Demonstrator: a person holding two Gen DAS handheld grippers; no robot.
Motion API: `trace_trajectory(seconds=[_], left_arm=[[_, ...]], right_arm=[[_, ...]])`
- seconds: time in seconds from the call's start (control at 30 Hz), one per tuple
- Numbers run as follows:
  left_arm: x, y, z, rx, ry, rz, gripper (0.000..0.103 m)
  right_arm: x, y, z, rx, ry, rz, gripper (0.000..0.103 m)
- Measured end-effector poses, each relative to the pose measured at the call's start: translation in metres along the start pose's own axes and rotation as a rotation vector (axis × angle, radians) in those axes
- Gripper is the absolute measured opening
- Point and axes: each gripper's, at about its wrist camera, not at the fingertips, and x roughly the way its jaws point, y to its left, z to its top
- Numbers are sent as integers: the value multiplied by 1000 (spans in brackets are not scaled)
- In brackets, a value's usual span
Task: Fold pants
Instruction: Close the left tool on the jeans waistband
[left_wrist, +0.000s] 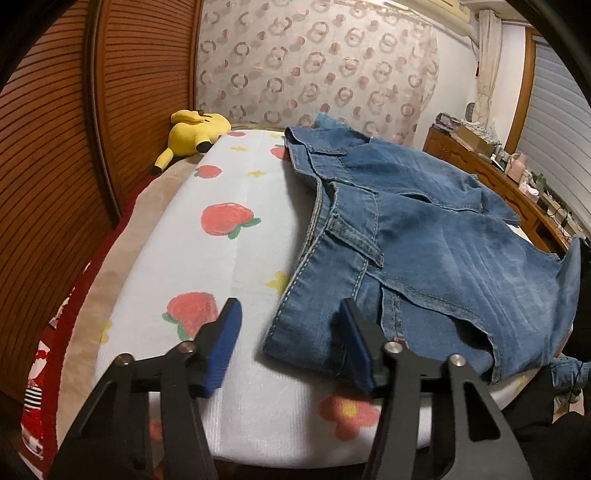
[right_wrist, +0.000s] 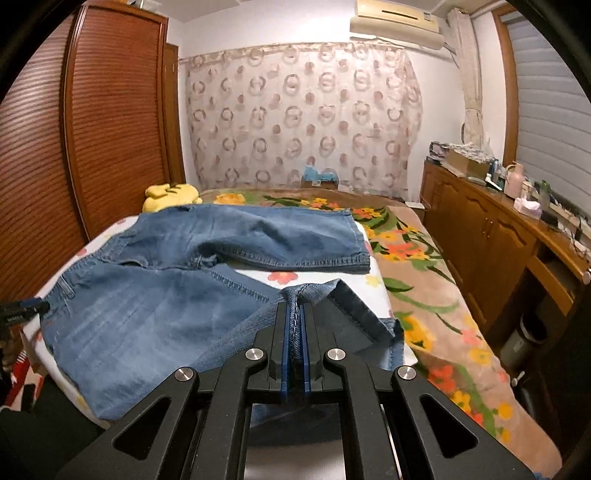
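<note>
Denim fills the left wrist view: the pants (left_wrist: 424, 236) lie spread on the strawberry-print cloth (left_wrist: 221, 206) that covers the bed, waistband toward you. Your left gripper (left_wrist: 288, 332) stands wide open, holding nothing, with the near waistband corner just ahead, between its fingers; one blue pad hangs over bare cloth, the other over denim. That reads as a lined-up pinch on the corner, not yet taken. Beyond the fingertips, far to their left, a yellow plush toy (left_wrist: 195, 129) rests against the wardrobe.

In the right wrist view your right gripper (right_wrist: 294, 325) is closed on the hem of the near leg (right_wrist: 325, 295), stitched edge sandwiched between the blue pads and raised off the cloth, so the denim drapes away on either side. The far leg (right_wrist: 280, 236) lies flat ahead of the fingertips. Holding the hem this way probably lets you carry the near leg across onto the far one, once the waist end is gripped too.
</note>
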Motion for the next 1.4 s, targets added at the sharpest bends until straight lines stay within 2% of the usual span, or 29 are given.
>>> trace_trajectory(seconds=[0.23,0.33,0.43,0.5,0.57,0.63,0.77,1.13,1.4], left_arm=[[4,0,-2,7,22,0,52],[5,-2,-1,15,26,-17,43],[5,-4,-1,37,33,-28,27],[0,-8,1,66,40,-28,12],[-10,-11,5,82,45,-59,9],[-18,-15,7,123,43,-61,8],[-33,-20,12,137,33,-69,7],[-87,-34,43,188,-77,-89,6],[-77,-30,69,185,-109,-60,6]], right_arm=[[-5,0,-16,-4,54,-11,5],[-6,-3,-20,3,69,-13,5],[-6,-3,-20,10,78,-12,5],[-4,-5,-18,10,86,-13,5],[3,-6,5,6,97,-17,5],[0,-6,10,0,91,-16,5],[0,-7,18,10,69,-17,5],[-16,-10,42,-2,-27,-18,5],[-18,-4,68,-63,-116,-40,5]])
